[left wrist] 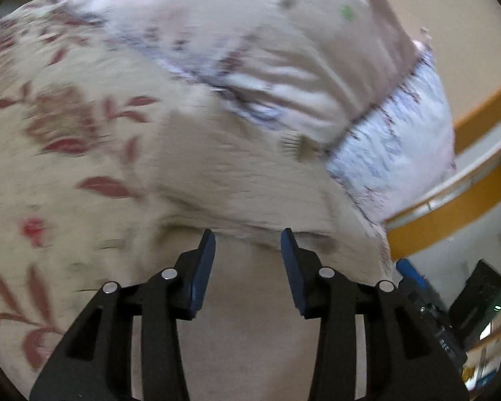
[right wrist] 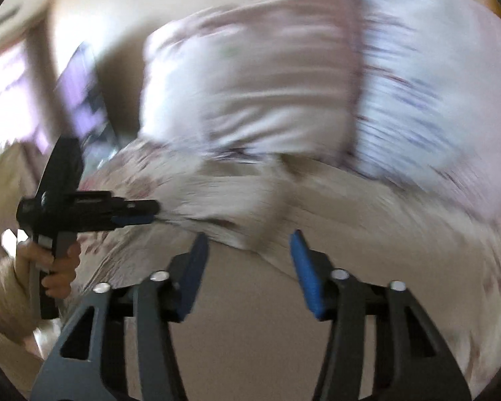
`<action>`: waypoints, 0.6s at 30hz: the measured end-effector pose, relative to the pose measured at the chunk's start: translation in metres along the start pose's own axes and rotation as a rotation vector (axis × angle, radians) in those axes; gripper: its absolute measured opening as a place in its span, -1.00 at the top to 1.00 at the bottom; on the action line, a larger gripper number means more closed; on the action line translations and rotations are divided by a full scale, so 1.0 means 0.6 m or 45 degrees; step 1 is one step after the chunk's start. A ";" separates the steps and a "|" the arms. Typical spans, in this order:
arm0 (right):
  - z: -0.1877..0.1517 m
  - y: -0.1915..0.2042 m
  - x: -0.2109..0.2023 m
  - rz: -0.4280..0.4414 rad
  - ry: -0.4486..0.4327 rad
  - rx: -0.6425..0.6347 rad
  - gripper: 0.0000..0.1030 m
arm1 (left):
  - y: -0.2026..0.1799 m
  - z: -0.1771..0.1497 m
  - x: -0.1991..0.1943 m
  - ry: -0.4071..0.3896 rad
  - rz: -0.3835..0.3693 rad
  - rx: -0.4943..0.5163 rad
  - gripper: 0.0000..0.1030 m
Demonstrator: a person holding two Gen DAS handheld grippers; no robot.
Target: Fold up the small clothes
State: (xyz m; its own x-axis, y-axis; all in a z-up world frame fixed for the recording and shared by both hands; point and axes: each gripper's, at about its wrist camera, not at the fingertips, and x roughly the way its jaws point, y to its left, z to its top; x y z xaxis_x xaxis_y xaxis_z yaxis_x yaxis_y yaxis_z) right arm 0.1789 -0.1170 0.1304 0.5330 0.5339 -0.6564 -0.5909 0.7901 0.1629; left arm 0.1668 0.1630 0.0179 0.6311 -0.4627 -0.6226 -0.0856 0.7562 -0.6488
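Note:
A beige cloth with red leaf prints [left wrist: 123, 153] lies spread on a plain beige surface [left wrist: 247, 317]; its near edge sits just past my fingertips. My left gripper [left wrist: 247, 239] is open and empty at that edge. It also shows side-on in the right wrist view [right wrist: 150, 215], at the cloth's left edge; whether it grips there is unclear. My right gripper [right wrist: 248, 242] is open and empty, just short of the cloth's [right wrist: 250, 200] near edge. Both views are motion-blurred.
A pale pink pillow with a white striped end [left wrist: 300, 67] lies behind the cloth; it also shows in the right wrist view [right wrist: 284, 83]. An orange-and-white wooden frame [left wrist: 467, 180] is at the right. A dark device [left wrist: 477, 300] sits lower right.

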 end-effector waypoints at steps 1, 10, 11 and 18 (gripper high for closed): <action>0.011 0.023 0.026 0.024 0.020 -0.073 0.16 | 0.009 0.001 0.003 0.003 0.011 -0.016 0.22; 0.039 0.149 0.202 0.120 0.197 -0.358 0.22 | 0.053 -0.031 -0.034 0.007 0.075 -0.001 0.26; 0.040 0.158 0.217 0.123 0.212 -0.367 0.22 | 0.051 -0.031 -0.034 0.007 0.078 0.005 0.27; 0.036 0.168 0.274 0.070 0.268 -0.331 0.53 | 0.053 -0.036 -0.034 -0.003 0.088 0.033 0.38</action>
State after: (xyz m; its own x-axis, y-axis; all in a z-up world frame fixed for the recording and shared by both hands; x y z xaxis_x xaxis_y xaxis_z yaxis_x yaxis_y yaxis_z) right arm 0.2201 0.0567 0.0551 0.3752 0.4784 -0.7940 -0.7646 0.6440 0.0268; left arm 0.1345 0.1864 0.0005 0.6263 -0.4079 -0.6644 -0.1089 0.7981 -0.5926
